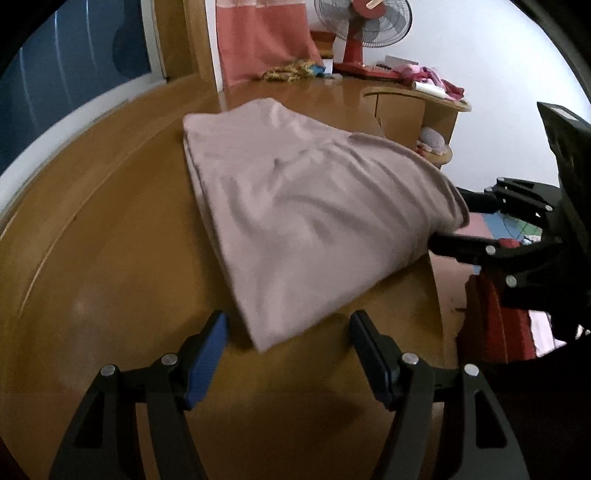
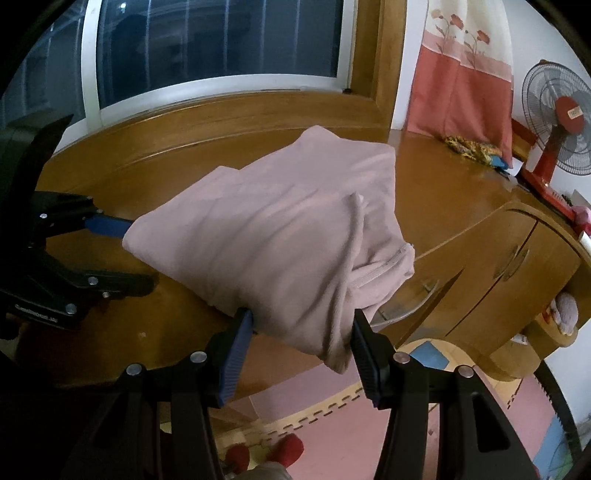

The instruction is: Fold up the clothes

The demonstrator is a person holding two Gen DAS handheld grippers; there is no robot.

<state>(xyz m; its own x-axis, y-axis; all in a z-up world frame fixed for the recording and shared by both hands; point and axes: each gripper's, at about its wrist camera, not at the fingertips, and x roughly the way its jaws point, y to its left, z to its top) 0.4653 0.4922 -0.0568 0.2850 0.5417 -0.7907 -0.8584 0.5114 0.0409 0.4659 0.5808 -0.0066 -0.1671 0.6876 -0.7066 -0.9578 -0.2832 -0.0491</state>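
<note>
A folded pale pink garment (image 1: 288, 206) lies on the wooden table (image 1: 110, 258), one corner hanging over the table's edge; it also shows in the right wrist view (image 2: 280, 236). My left gripper (image 1: 288, 350) is open, its jaws standing either side of the garment's near corner without touching it. It also shows at the left of the right wrist view (image 2: 136, 254), open beside the cloth. My right gripper (image 2: 301, 343) is open, jaws either side of the overhanging corner. In the left wrist view it (image 1: 448, 221) sits at the garment's right edge, its tips partly hidden by cloth.
A red standing fan (image 1: 364, 33) and a small pile of colourful cloth (image 1: 295, 70) sit at the table's far end. A curtain (image 2: 461, 85) hangs by the window (image 2: 207, 48). A cupboard (image 2: 517, 266) adjoins the table. Foam floor mats (image 2: 332, 417) lie below.
</note>
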